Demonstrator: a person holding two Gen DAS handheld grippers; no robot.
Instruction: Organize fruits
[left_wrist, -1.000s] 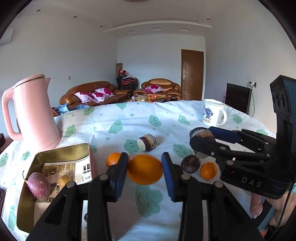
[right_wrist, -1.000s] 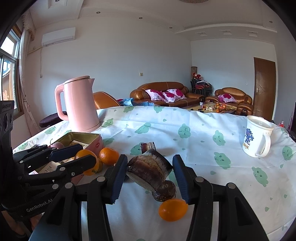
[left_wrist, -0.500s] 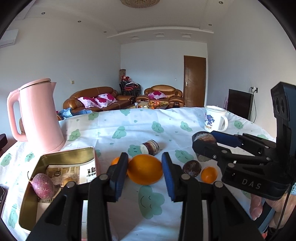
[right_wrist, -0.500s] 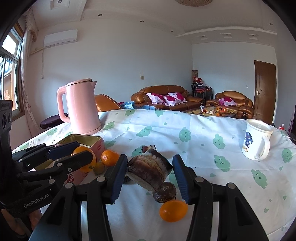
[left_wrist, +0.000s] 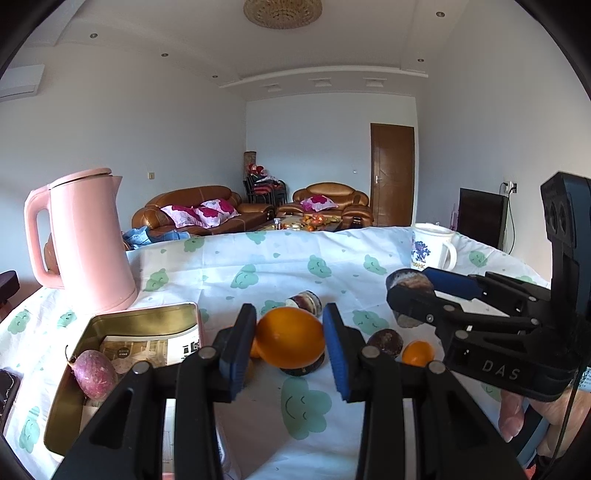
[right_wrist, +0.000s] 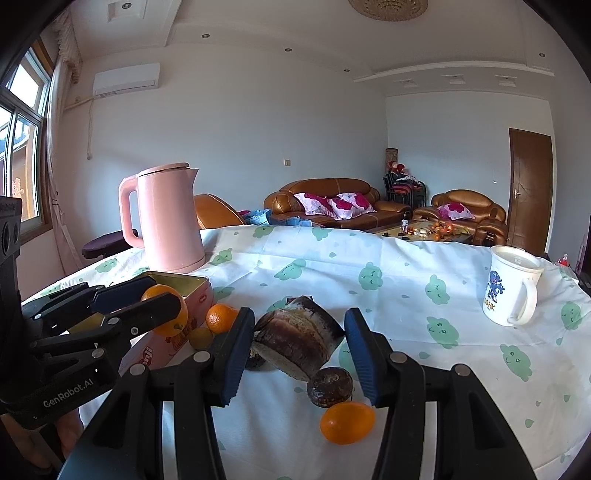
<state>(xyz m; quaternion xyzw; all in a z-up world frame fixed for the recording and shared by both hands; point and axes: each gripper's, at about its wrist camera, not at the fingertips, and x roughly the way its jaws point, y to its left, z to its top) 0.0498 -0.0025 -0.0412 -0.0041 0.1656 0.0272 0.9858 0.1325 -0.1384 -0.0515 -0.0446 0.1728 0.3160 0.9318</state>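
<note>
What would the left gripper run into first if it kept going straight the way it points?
Probably the small brown jar lying on the tablecloth just beyond the orange that the left gripper holds; depth is hard to judge through the fisheye.

Two wrist cameras, side by side, low over one table

Each fisheye camera sits behind its own fingers and looks forward, a little downward, across the table (left_wrist: 258, 266) to the sofas. The left view looks from nearer the tin (left_wrist: 144, 325); the right view looks from further right. Both share the pink kettle (right_wrist: 166, 221), the mug (left_wrist: 430, 247) and the fruits close in front.
</note>
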